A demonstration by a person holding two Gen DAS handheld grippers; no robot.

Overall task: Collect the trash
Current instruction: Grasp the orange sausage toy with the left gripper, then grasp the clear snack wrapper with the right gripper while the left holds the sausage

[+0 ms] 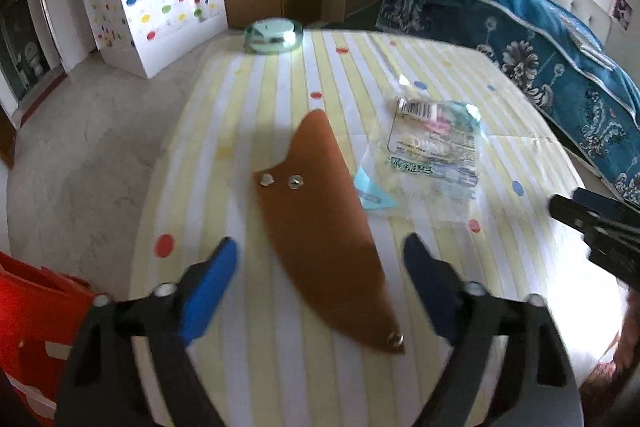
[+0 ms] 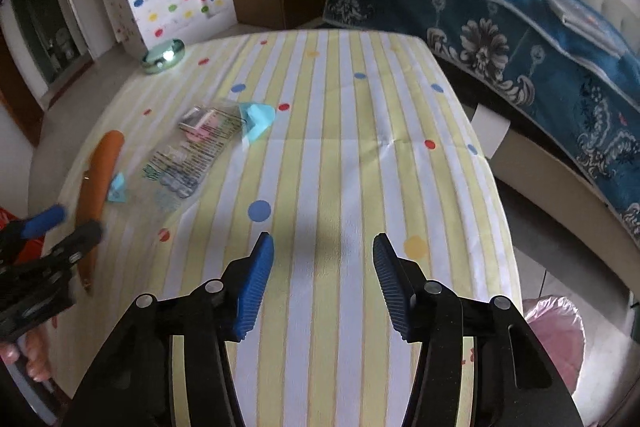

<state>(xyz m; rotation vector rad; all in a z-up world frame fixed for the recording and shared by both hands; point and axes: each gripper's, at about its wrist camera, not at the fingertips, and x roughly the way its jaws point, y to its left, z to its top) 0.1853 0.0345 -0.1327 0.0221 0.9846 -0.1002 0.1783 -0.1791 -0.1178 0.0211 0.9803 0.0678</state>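
The left hand-held gripper [image 1: 320, 291] is seen spread wide and empty above the striped bench [image 1: 460, 267], with the brown leather sheath [image 1: 320, 227] lying directly between and just ahead of its blue pads, while the right hand-held gripper [image 2: 323, 283], likewise spread and empty, is held well apart over bare cloth. The sheath's long axis is judged to run nearly along the left gripper's line of sight, its curved tip pointed away toward the glass dish [image 1: 274, 34]. The clear plastic wrapper [image 1: 434, 147] and blue paper scrap [image 1: 374, 193] are seen just right of the sheath, nearer the left gripper.
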